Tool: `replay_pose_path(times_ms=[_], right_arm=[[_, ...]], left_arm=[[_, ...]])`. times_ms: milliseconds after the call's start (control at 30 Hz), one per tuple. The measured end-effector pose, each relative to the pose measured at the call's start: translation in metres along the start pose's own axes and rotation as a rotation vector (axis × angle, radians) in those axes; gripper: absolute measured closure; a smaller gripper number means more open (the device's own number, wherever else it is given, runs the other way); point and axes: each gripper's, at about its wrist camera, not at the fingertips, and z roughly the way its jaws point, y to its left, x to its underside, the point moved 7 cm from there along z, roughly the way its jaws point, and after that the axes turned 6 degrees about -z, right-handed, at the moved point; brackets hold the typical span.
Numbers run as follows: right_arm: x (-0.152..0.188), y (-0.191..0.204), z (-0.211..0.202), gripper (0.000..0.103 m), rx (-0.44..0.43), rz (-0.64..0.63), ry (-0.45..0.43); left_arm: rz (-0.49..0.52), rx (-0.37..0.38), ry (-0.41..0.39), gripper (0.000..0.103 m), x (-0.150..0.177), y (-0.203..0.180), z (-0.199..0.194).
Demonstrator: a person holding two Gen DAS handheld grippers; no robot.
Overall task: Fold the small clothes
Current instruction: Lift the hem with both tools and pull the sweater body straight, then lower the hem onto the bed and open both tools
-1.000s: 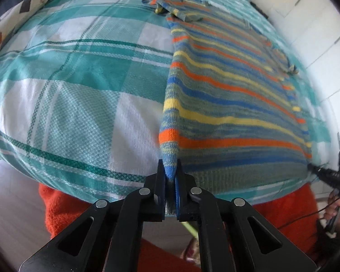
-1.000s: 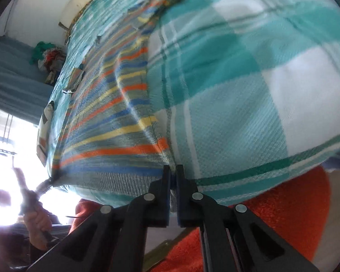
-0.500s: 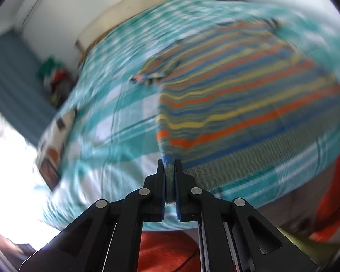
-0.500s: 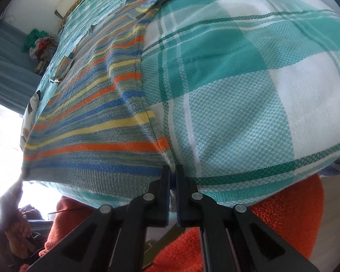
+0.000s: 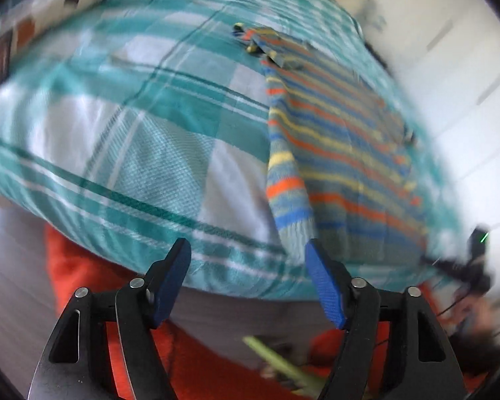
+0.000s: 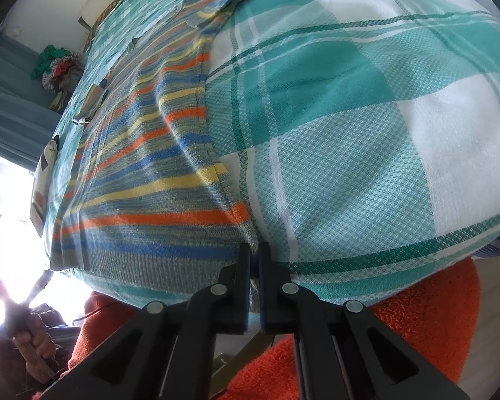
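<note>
While the left gripper (image 5: 246, 256) is opening with nothing pinched, the striped garment (image 5: 336, 153) lies flat across the right half of its frame on the checked bedspread (image 5: 143, 153). At lower centre of the other view, the right gripper (image 6: 254, 260) is clamped tight on the garment's hem corner.

sweater (image 6: 143, 180): orange-blue-yellow stripes | bedsheet (image 6: 350, 133): teal-white plaid | rug (image 6: 426, 326): orange

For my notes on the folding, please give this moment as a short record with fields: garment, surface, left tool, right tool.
garment: striped knit sweater, spread flat, hem toward the cameras
surface: teal and white checked bedcover
left tool: left tool opening, pads clear of the cloth, hem corner lying beside one pad
right tool: right tool shut on the other hem corner
floor: orange rug below the bed edge
</note>
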Motion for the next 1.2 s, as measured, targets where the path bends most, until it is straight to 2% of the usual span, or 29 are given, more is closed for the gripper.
replay_pose_path(times_ms=[33,67,100,133,167,233,300,433,467,500,600,867,933,967,1000,1033,1067,1133,1200], right_arm=[[0.0,0.0,0.0,0.099,0.0,0.0,0.002],[0.0,0.0,-0.001,0.099,0.0,-0.001,0.003],[0.0,0.001,-0.001,0.099,0.0,-0.002,0.003],[0.0,0.001,-0.001,0.099,0.001,-0.003,0.003],[0.0,0.001,-0.001,0.099,0.0,-0.004,0.002],[0.0,0.001,-0.001,0.099,-0.003,-0.003,0.003],[-0.001,0.003,-0.008,0.1,0.003,-0.01,0.001],[-0.004,0.016,-0.039,0.1,0.034,-0.064,-0.033],[-0.005,0.019,-0.041,0.1,0.039,-0.076,-0.029],[-0.004,0.02,-0.037,0.1,0.044,-0.082,-0.01],[0.002,0.014,-0.001,0.1,0.087,-0.088,0.066],[0.002,0.008,0.012,0.1,0.083,-0.055,0.04],[0.002,0.01,0.01,0.1,0.089,-0.067,0.041],[0.001,0.012,0.007,0.098,0.085,-0.079,0.043],[0.002,0.013,0.004,0.092,0.07,-0.091,0.051],[0.003,0.014,-0.001,0.089,0.061,-0.097,0.065],[0.004,0.013,-0.009,0.086,0.053,-0.101,0.069],[-0.004,0.009,-0.033,0.086,0.049,-0.11,0.029],[-0.024,0.008,-0.053,0.086,0.055,-0.127,-0.027]], left_arm=[[-0.032,0.052,0.022,0.04,-0.002,-0.001,0.007],[-0.05,0.096,0.055,0.051,-0.002,-0.005,0.017],[-0.058,0.121,0.089,0.059,0.003,-0.014,0.028],[-0.067,0.137,0.125,0.084,0.009,-0.019,0.038],[-0.073,0.144,0.163,0.1,0.013,-0.023,0.05],[-0.076,0.095,0.147,0.101,0.014,-0.025,0.054],[-0.093,0.051,0.1,0.102,0.008,-0.024,0.039],[-0.111,0.014,0.011,0.102,-0.002,-0.014,-0.006],[-0.103,-0.005,0.012,0.102,-0.004,-0.01,-0.004],[-0.07,-0.056,0.029,0.102,0.0,-0.009,0.003],[-0.007,-0.185,0.091,0.102,0.008,-0.003,0.044],[0.066,-0.281,0.079,0.099,0.008,0.002,0.058],[0.105,-0.311,0.083,0.093,0.009,-0.001,0.055],[0.118,-0.32,0.091,0.086,0.008,-0.002,0.053],[0.129,-0.341,0.098,0.077,0.01,0.0,0.048],[0.137,-0.378,0.094,0.057,0.012,0.005,0.038],[0.146,-0.421,0.074,0.049,0.014,0.01,0.027],[0.158,-0.498,0.014,0.05,0.008,0.02,0.006],[0.124,-0.545,-0.078,0.05,-0.005,0.025,-0.018]])
